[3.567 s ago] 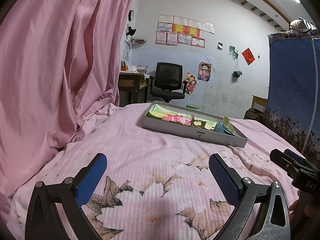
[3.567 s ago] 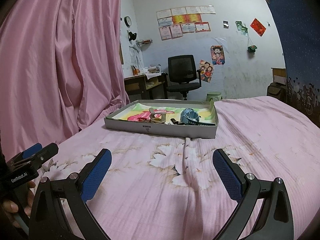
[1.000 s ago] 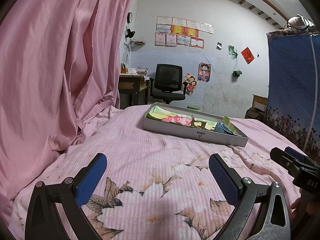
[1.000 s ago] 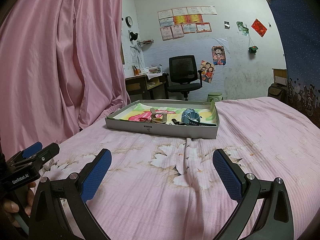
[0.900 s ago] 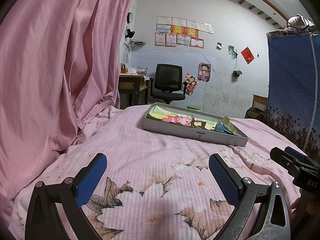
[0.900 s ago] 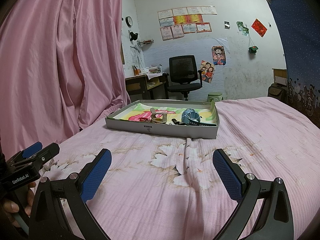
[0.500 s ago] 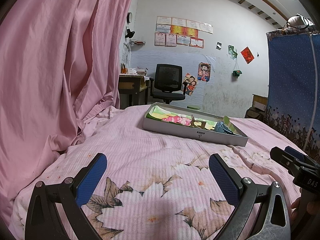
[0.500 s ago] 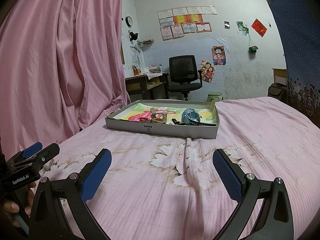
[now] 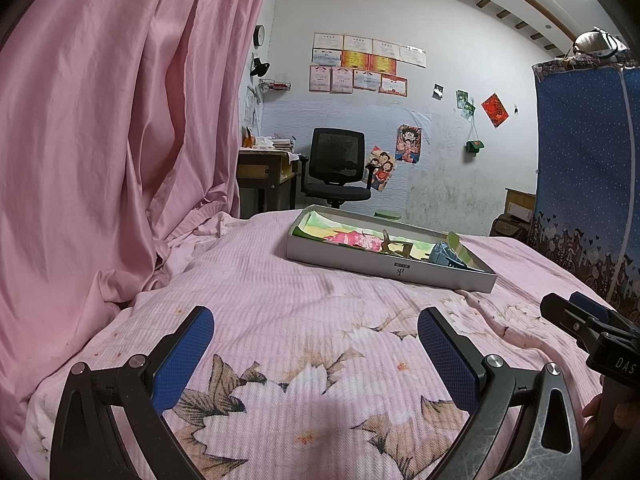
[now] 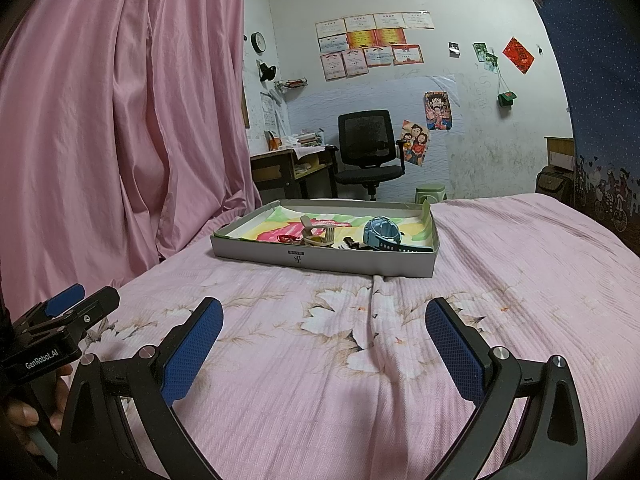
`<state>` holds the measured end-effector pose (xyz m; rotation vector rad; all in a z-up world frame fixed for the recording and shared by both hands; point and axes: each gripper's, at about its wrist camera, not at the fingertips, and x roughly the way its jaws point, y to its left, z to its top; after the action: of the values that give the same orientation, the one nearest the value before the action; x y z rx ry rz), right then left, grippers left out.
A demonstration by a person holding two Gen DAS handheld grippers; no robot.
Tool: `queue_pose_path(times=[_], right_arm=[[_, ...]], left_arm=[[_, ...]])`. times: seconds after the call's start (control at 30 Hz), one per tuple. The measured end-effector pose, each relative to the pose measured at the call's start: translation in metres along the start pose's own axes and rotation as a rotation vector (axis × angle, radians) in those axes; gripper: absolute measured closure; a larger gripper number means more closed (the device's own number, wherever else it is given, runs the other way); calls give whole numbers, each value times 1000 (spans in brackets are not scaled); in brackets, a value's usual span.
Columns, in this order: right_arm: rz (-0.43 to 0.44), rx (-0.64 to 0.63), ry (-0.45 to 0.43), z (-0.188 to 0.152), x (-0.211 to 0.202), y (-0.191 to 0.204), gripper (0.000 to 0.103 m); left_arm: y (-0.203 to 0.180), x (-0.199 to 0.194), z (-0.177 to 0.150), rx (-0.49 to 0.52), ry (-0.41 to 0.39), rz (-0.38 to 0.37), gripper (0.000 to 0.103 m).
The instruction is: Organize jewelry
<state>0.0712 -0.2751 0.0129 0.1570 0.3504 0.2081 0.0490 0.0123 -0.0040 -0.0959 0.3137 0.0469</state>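
A shallow grey cardboard tray (image 10: 320, 258) (image 9: 384, 270) lies on the pink floral bed, lined with colourful paper. Inside it rest a blue watch (image 10: 382, 236) (image 9: 444, 254), a beige hair claw clip (image 10: 316, 234) (image 9: 394, 246) and a small red piece (image 10: 288, 238). My left gripper (image 9: 316, 344) is open above the bedspread, well short of the tray. My right gripper (image 10: 324, 338) is open too, nothing between its blue pads. Each gripper shows at the edge of the other's view, the left gripper (image 10: 60, 320) and the right gripper (image 9: 584, 320).
A pink curtain (image 9: 100, 140) hangs along the left side of the bed. A blue patterned wardrobe cover (image 9: 584, 168) stands at the right. Beyond the bed are a black office chair (image 10: 368, 148), a desk (image 10: 292, 168) and a green stool (image 10: 430, 192).
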Motion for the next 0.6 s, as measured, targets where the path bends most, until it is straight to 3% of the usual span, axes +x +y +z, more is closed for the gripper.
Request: queue_pose_path(times=[0.6], right_arm=[[0, 0, 0, 0, 0, 0, 3]], left_arm=[[-1, -1, 0, 2, -1, 1, 1]])
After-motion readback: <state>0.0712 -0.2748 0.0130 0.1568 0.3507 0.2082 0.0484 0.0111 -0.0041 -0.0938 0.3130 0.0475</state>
